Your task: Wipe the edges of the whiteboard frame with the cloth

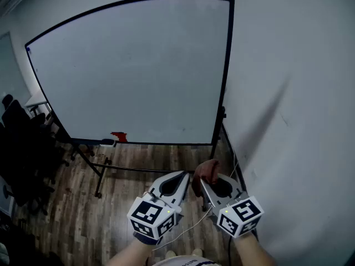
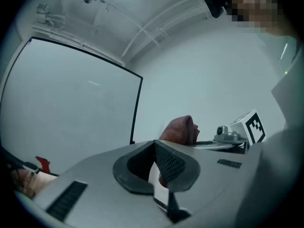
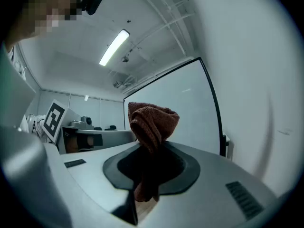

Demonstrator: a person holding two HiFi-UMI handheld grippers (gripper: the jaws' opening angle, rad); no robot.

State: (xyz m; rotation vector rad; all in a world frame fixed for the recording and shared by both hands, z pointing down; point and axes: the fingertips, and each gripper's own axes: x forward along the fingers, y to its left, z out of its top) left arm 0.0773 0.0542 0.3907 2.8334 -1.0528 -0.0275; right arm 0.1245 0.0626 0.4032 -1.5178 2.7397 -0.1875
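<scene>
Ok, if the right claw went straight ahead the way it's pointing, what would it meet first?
Most likely the large white black-framed whiteboard, near its right edge. The bunched reddish-brown cloth clamped in the right claw would touch first, though depth is unclear.

The grey left gripper [image 1: 186, 177] and right gripper [image 1: 202, 183] have black-padded fingers [image 2: 168, 163], black-and-white marker cubes [image 1: 152, 218] and a thin white cable [image 1: 191, 226].

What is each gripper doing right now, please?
Left gripper: jaws shut, nothing between them.
Right gripper: jaws shut on the crumpled reddish-brown terry cloth.
</scene>
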